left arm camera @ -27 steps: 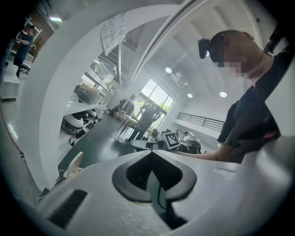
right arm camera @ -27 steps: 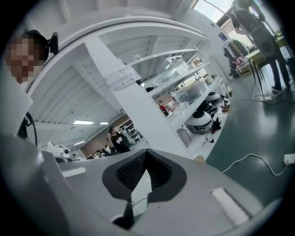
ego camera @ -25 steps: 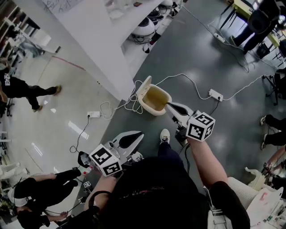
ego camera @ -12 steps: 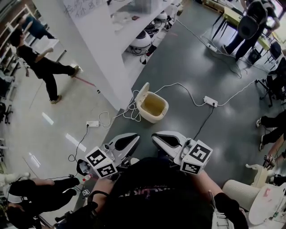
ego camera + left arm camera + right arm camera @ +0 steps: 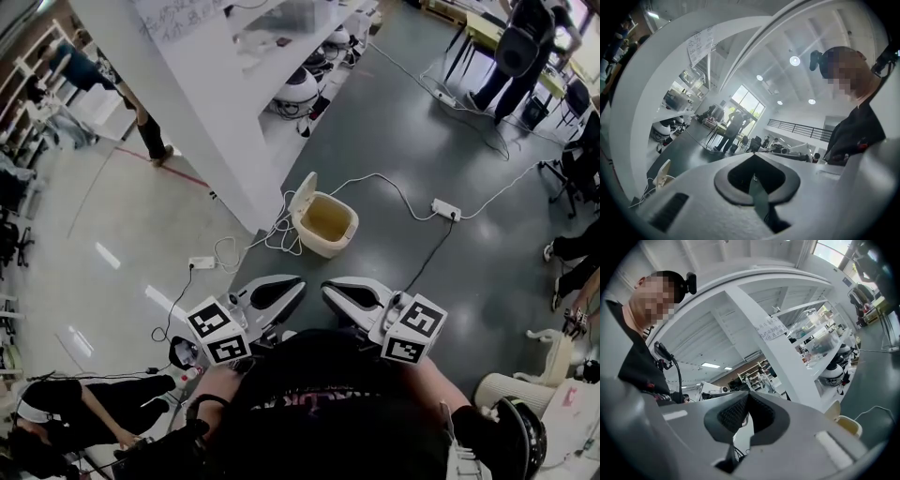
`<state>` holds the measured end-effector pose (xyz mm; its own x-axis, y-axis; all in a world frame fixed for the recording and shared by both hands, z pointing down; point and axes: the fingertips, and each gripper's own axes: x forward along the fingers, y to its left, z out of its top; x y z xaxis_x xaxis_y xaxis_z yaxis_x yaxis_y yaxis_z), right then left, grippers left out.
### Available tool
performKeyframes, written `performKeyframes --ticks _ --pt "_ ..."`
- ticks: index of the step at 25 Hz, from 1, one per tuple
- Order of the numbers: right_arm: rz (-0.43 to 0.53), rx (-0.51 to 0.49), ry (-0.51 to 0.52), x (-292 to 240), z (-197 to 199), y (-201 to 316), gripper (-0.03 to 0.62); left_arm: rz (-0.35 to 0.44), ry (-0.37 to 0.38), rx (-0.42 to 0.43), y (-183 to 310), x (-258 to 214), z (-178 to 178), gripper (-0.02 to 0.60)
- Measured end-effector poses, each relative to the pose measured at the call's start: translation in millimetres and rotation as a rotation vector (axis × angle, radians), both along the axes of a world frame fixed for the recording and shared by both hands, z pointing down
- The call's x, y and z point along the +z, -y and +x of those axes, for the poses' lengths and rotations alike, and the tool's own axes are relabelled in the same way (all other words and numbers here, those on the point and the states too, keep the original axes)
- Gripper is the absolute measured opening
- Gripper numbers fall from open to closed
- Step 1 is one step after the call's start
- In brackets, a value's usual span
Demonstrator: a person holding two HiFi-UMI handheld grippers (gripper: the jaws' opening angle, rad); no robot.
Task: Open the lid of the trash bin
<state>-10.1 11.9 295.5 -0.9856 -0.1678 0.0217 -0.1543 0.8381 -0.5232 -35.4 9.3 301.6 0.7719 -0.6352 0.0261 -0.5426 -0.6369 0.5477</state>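
Observation:
The cream trash bin [image 5: 327, 228] stands on the grey floor next to a white pillar, with its lid [image 5: 303, 192] tipped up and the inside showing. Both grippers are held close to my body, well short of the bin. My left gripper [image 5: 298, 284] is shut and holds nothing. My right gripper [image 5: 328, 289] is shut and holds nothing too, its tip nearly meeting the left one. In the left gripper view the left gripper [image 5: 755, 182] shows closed jaws, and the bin's lid [image 5: 662, 172] is at the lower left. The right gripper [image 5: 747, 403] has its jaws together, with the bin [image 5: 847, 424] at the lower right.
White cables and a power strip [image 5: 445, 208] run across the floor by the bin; another strip [image 5: 202, 262] lies to its left. The white pillar [image 5: 192, 103] and a shelf stand behind it. People stand around the edges, and a white basket [image 5: 514, 392] is at the lower right.
The right gripper has drawn back from the bin's rim toward my body. The left gripper has risen a little. The bin's lid stays up.

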Motion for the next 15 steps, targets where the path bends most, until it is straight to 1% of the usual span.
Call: performKeyframes --ticks 4,11,15 --pt "-0.005 -0.005 0.000 5.6 -4.6 -8.3 0.008 -0.005 0.005 0.008 -7.1 4.5 -1.1 0.002" --pt "-0.011 -0.012 -0.008 12.8 -15.9 -3.9 0.006 -0.034 -0.029 -0.026 -1.1 14.2 -19.3 0.002" --pt "-0.008 -0.021 -0.008 12.3 -21.0 -5.8 0.008 -0.041 -0.035 -0.033 -2.0 15.9 -23.8 0.002"
